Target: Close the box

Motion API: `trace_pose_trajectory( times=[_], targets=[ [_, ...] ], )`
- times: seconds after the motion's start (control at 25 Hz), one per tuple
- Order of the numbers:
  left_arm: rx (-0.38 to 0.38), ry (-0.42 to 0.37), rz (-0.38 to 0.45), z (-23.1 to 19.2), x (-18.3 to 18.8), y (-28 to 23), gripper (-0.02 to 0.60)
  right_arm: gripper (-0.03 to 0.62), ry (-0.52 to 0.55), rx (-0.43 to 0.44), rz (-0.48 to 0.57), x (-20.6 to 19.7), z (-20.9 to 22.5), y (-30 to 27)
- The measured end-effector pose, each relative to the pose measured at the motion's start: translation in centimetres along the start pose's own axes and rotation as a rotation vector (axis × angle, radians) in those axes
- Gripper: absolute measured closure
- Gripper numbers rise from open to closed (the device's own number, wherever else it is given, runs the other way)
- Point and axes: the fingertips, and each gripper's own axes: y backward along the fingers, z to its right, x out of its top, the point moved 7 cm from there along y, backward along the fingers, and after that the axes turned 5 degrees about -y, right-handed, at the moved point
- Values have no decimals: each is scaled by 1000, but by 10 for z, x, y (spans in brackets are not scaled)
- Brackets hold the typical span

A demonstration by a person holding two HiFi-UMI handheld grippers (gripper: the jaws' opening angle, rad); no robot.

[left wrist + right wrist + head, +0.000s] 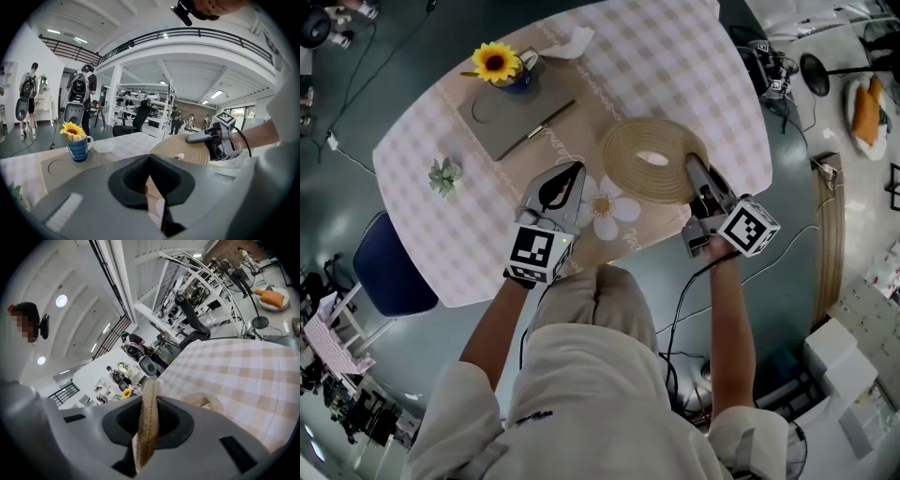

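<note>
Nearest me, my right gripper (694, 169) pinches the woven lid (628, 161) by its rim; my left gripper (577, 170), beside the lid, has its fingers pressed together, empty. Beyond the lid, a mug (521, 75) holds a sunflower (495, 62).

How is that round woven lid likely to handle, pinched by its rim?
The woven lid looks coiled from fibre, so it is probably light for its size. Its rim stands straight between the jaws of the right gripper, suggesting fair stiffness. The rough weave likely resists slipping.

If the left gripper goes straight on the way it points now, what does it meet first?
The left gripper would probably meet the tablecloth, between the sunflower mug and the round woven lid; depth is unclear.
</note>
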Motion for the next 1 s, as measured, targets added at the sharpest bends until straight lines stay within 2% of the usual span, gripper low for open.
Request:
trace_pose_trajectory(
  times=[0.32, 0.6, 1.0],
  targets=[
    [-13, 19, -19, -4, -9, -6, 580, 549, -22, -30, -24, -3, 17, -10],
    [-29, 25, -28, -3, -13, -10, 580, 549, -29, -19, -39, -3, 23, -18],
    [-44, 27, -47, -2, -19, -13, 580, 546, 125, -109, -92, -4, 37, -25]
  ],
)
